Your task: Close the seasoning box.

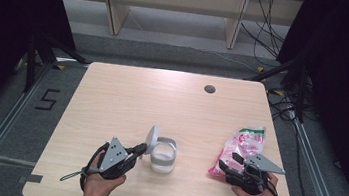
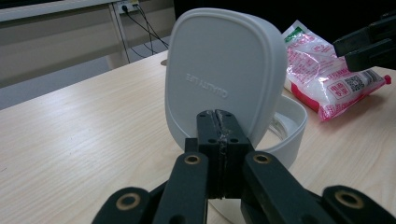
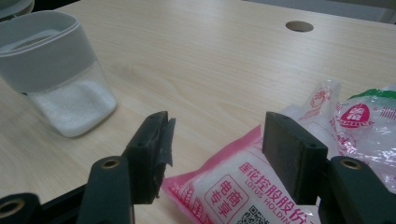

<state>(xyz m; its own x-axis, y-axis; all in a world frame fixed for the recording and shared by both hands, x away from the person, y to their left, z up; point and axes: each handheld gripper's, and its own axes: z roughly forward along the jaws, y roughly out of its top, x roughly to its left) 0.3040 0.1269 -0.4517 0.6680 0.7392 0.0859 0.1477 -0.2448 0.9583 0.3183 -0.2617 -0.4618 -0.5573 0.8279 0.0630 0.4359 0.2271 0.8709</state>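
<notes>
High view takes in the bench (image 1: 127, 97), a pale wooden top with a small round hole (image 1: 209, 88) near its far edge; on it, toward the near side and roughly centred, stands a container (image 1: 163, 158) with a clear lower body, a white collar and white granules in the bottom; its white hinged lid (image 1: 151, 139) stands tipped up on the left side. Near the right edge lies a pink and white bag (image 1: 241, 145) with a green end, its plastic crinkled and slack.

Left gripper (image 1: 138, 149) sits just left of the container; in the left gripper view its jaws are pressed together on the lower edge of the lid (image 2: 224, 74), pinching that rim. The lid looks stiff and smooth, light enough to swing on its hinge; the thin rim seems the sensible place to hold it, though a glossy edge could slip out of a narrow pinch. The container itself probably weighs little with so few granules in it, so a pull on the lid might tip or drag it.

Right gripper (image 1: 229, 161) rests at the near end of the bag; in the right gripper view its jaws stand apart with the bag's near corner (image 3: 233, 186) lying between and below them, not pinched. The bag should be soft and shifting; a grip on the flat sealed edge would likely hold better than one on the loose middle.
</notes>
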